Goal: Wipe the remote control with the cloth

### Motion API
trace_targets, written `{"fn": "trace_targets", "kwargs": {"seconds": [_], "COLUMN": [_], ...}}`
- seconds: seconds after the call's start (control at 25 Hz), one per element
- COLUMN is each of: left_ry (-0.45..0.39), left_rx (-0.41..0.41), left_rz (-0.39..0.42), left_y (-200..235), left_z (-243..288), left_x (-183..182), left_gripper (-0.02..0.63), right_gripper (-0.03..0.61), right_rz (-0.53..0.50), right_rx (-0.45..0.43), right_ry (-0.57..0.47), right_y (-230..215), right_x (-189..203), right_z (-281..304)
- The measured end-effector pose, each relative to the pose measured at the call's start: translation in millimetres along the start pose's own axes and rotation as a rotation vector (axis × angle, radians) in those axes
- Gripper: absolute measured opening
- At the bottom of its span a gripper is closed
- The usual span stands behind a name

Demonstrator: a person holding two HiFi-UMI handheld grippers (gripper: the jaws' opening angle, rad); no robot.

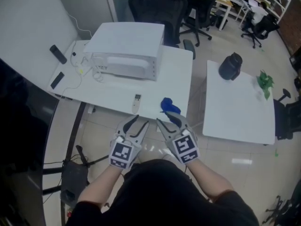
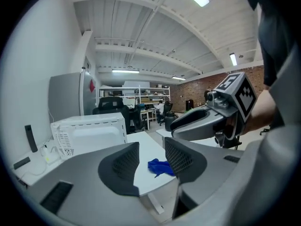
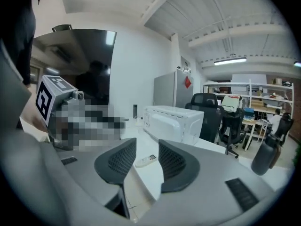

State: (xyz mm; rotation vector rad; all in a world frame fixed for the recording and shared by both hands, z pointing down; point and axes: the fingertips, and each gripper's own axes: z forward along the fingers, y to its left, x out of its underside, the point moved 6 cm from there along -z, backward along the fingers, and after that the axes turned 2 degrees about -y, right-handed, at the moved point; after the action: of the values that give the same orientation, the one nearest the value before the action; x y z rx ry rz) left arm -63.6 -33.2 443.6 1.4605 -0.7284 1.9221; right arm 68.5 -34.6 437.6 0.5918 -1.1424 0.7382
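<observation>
- Left gripper (image 1: pixel 140 123) and right gripper (image 1: pixel 164 119) hang side by side just short of the worktop's (image 1: pixel 117 91) near edge, each with jaws spread and nothing between them.
- Near that edge the remote control (image 1: pixel 136 103) lies flat, and the blue cloth (image 1: pixel 170 106) sits crumpled near it, not touching.
- The cloth looks soft and light — best pinched at a raised fold.
- The remote is probably stiff, light and smooth — it may skid unless gripped across its long sides.

Bare tabletop (image 1: pixel 113 94) around remote (image 1: pixel 136 103) and cloth (image 1: pixel 169 105) — microwave (image 1: pixel 127 48) close behind
</observation>
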Motion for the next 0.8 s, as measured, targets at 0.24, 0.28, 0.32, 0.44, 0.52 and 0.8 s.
{"fn": "trace_targets", "kwargs": {"seconds": [0.24, 0.28, 0.32, 0.44, 0.52, 0.8], "left_ry": [-0.022, -0.025, -0.027, -0.026, -0.025, -0.020], "left_rx": [-0.062, -0.066, -0.067, -0.059, -0.044, 0.021], "left_rz": [0.025, 0.038, 0.049, 0.054, 0.062, 0.099], "left_y": [-20, -22, -24, -30, -32, -32], "left_z": [-15, -17, -20, -30, -35, -60], "left_x": [-16, -17, -17, -16, -12, -6], "left_gripper": [0.057, 0.030, 0.025, 0.002, 0.000, 0.000], "right_gripper": [0.062, 0.053, 0.041, 0.023, 0.015, 0.009], "right_rz": [-0.038, -0.048, -0.050, -0.045, -0.046, -0.038], "right_rx": [-0.041, -0.049, -0.052, -0.042, -0.023, 0.051], "right_ry": [-0.040, -0.045, -0.050, -0.054, -0.049, -0.040], "right_y": [14, 17, 21, 36, 45, 76], "right_x": [-9, -8, -8, -9, -10, -17], "right_z": [-24, -26, -28, -34, -37, -44]}}
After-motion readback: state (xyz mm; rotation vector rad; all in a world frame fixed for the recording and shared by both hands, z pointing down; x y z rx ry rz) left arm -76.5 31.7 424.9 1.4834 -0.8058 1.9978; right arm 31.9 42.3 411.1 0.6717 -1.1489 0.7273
